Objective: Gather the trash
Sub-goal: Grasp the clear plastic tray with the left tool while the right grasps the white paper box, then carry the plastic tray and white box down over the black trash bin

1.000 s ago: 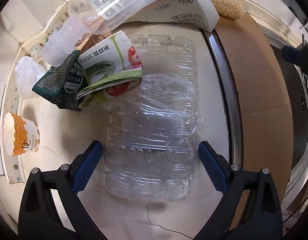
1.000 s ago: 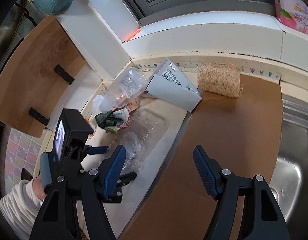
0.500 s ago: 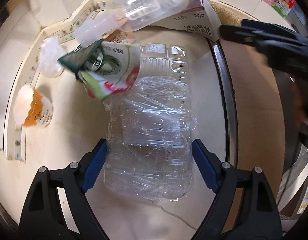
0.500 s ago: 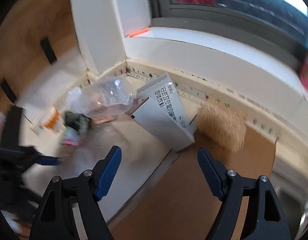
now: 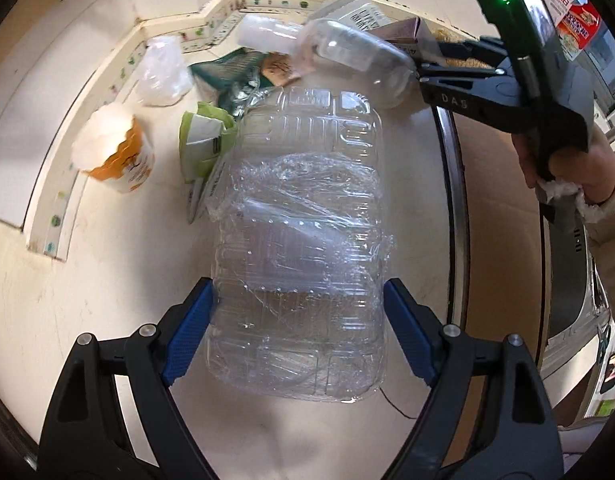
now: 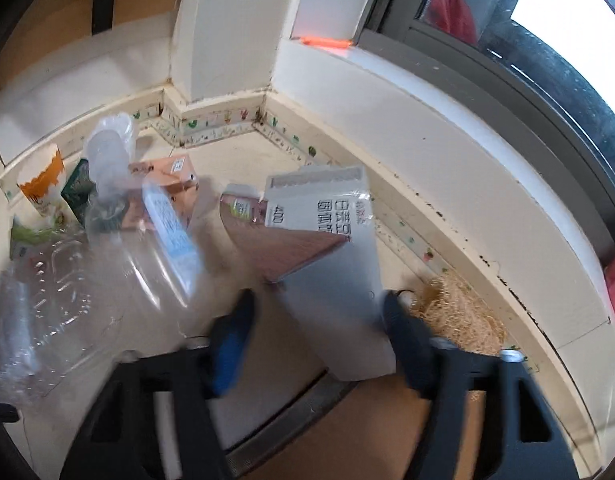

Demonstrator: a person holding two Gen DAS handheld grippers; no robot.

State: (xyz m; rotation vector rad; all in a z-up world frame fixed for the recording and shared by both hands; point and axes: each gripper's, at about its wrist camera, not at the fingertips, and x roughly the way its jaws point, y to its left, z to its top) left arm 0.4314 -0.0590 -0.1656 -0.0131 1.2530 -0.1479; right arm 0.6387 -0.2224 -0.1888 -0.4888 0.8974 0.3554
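the cream tabletop (image 5: 107, 280) fills most of both views, with a brown board (image 5: 503, 240) laid over its 3 o'clock side beyond a metal rim. the largest piece of trash, a clear plastic clamshell tray (image 5: 303, 216) wrapped in film, lies at the centre of the left wrist view, and the left hand-held gripper (image 5: 297, 328) now has both blue pads touching its near end; a second ago the pads stood apart from the tray, so the jaws have closed in and appear to be gripping the tray, which looks slightly lifted at that end.

next in size, the grey carton (image 6: 331, 264) lies at 12 o'clock from the right hand-held gripper (image 6: 315, 332), which has swung in from over the board. its jaws straddle the carton's near end; the frame is blurred, and it cannot be told whether they press it or are merely closing.

smaller items wait at 11 o'clock of the tray: a clear bottle (image 5: 347, 56), a green wrapper (image 5: 203, 140), an orange paper cup (image 5: 115, 156), a crumpled plastic bag (image 5: 161, 72). a straw-coloured scrubber (image 6: 459, 316) sits at 3 o'clock from the carton.

judging from this, two pieces are being taken at once, while most of the pile remains to collect. the thin tray may buckle or slip under the grip.
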